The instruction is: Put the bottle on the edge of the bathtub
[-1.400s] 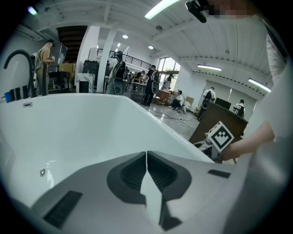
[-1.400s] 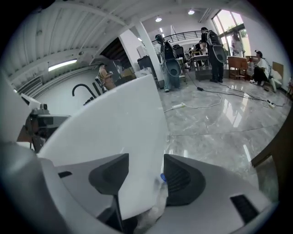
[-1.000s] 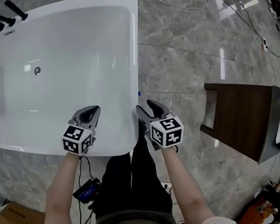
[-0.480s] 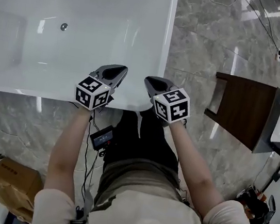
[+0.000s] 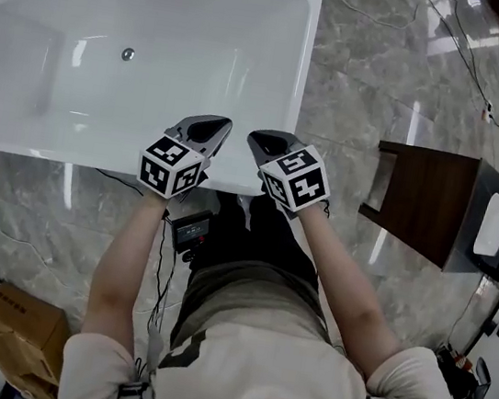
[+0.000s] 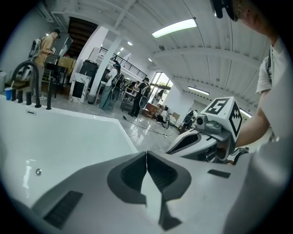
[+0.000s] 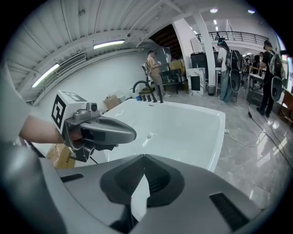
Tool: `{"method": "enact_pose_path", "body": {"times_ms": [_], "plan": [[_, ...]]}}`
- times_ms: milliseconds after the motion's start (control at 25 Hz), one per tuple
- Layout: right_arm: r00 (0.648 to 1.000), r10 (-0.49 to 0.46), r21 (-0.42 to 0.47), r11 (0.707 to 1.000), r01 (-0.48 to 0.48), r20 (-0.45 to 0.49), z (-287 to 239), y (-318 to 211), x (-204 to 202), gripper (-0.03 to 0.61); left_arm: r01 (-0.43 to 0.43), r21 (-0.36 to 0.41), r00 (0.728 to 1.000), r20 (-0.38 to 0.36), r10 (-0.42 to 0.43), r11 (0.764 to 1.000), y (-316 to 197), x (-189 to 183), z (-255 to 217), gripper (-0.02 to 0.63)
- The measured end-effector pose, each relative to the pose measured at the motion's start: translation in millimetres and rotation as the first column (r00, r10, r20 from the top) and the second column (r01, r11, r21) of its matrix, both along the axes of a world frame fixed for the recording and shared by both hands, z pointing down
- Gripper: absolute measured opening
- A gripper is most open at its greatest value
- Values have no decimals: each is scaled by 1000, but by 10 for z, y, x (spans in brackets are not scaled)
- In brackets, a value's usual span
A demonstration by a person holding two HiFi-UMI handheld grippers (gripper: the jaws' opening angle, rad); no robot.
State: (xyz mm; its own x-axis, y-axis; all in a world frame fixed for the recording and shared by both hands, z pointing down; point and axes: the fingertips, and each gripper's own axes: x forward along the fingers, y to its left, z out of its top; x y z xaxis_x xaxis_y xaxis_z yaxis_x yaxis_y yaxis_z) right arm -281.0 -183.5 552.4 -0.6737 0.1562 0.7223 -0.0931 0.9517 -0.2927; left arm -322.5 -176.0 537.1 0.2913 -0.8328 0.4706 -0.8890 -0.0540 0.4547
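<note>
Left gripper and right gripper held closed and empty over one bathtub
Two grippers are seen side by side above the near rim; the left fingers are pressed together on nothing; the right fingers are likewise shut, nothing held; the bottle cannot be made out in any view.

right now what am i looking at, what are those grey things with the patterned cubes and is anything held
They are two hand-held grippers; a person works them, no robot arm. One picture is from a camera on the person's head, looking down: the left gripper and right gripper hang above the near side of a white bathtub. The other two come from cameras riding on each gripper, looking along its jaws. Both pairs of jaws are shut, nothing between them. Taps stand at the tub's far corner.
</note>
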Motion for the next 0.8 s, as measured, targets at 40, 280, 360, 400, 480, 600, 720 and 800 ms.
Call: {"method": "enact_pose_path", "body": {"times_ms": [40,280,360,400,480,600,720,800], "plan": [[1000,3,2,1000,-3,2,-58,8,13,28,-2,4,1000,2,2,1000,1,28,-61,60],[997,59,4,998,-59,45,-415,-127,84,28,-31,62,1000,5,31,998,-132,159,-525,58],[996,78,10,997,-79,53,-522,-201,132,28,-29,91,1000,-7,30,995,-201,208,-707,58],[994,90,22,996,-92,62,-585,-251,154,28,-28,107,999,-14,30,994,-240,239,-800,58],[988,125,62,990,-130,89,-731,-383,208,28,-36,137,999,-12,38,990,-326,325,-980,58],[977,166,97,979,-179,131,-985,-529,331,28,-61,182,998,16,59,981,-434,514,-1248,58],[970,174,99,976,-192,169,-1289,-566,498,28,-63,250,998,27,58,966,-501,716,-1569,58],[964,186,112,971,-210,189,-1497,-594,658,28,-57,300,998,30,51,952,-526,860,-1794,58]]}}
